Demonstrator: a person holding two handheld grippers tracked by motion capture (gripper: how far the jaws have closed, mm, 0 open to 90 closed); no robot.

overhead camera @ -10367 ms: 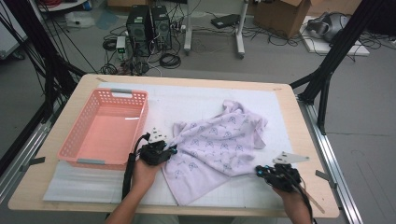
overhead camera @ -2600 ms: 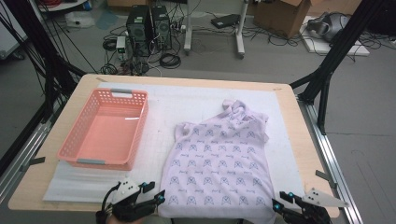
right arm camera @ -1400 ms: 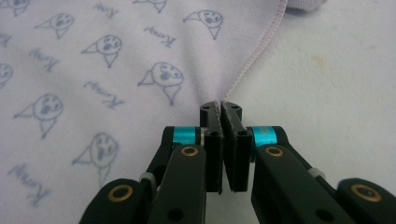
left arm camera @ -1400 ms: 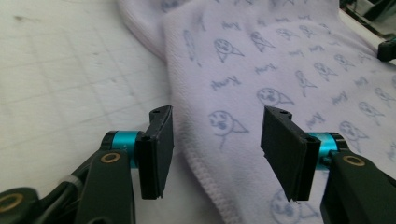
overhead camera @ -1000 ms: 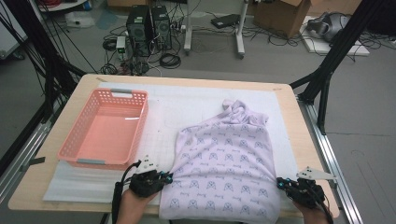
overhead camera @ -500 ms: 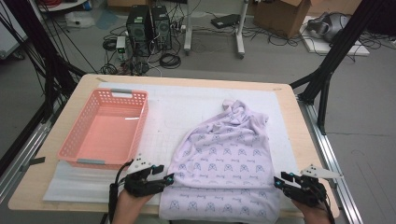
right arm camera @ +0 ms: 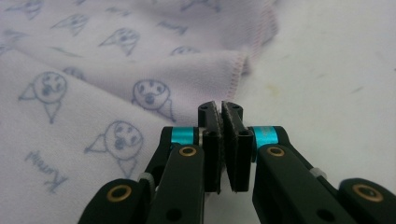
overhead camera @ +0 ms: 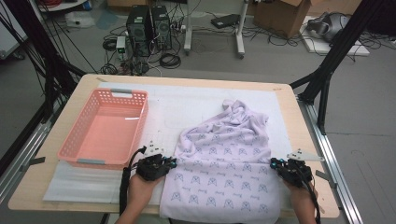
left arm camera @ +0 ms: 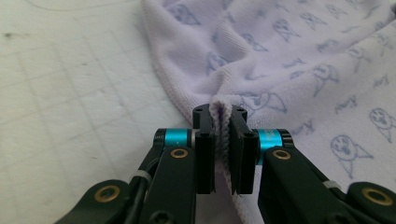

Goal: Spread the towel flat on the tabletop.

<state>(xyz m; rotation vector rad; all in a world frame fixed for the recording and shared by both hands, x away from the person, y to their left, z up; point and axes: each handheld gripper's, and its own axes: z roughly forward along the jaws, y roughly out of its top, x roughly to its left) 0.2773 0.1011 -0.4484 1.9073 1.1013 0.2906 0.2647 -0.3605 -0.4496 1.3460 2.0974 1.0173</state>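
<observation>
A lavender cloth [overhead camera: 224, 158] printed with small faces lies spread on the white mat, its far end bunched and its near end hanging over the table's front edge. My left gripper [overhead camera: 173, 162] sits at the cloth's left edge. In the left gripper view my left gripper [left arm camera: 220, 112] has just closed, pinching a fold of the cloth [left arm camera: 280, 56] edge between its pads. My right gripper [overhead camera: 273, 164] rests at the cloth's right edge. In the right gripper view my right gripper [right arm camera: 219, 107] has also just closed; its pads meet beside the cloth [right arm camera: 93, 70], and I see no fabric between them.
A pink plastic basket [overhead camera: 77, 135] stands at the left of the table, close to my left hand. The white mat [overhead camera: 70, 179] covers most of the wooden tabletop [overhead camera: 28, 191]. Black frame posts, computers and cables stand beyond the far edge.
Both grippers have moved away from the front edge along the cloth's sides. Their jaws opened and came shut again. The cloth's far part has gathered narrower.
</observation>
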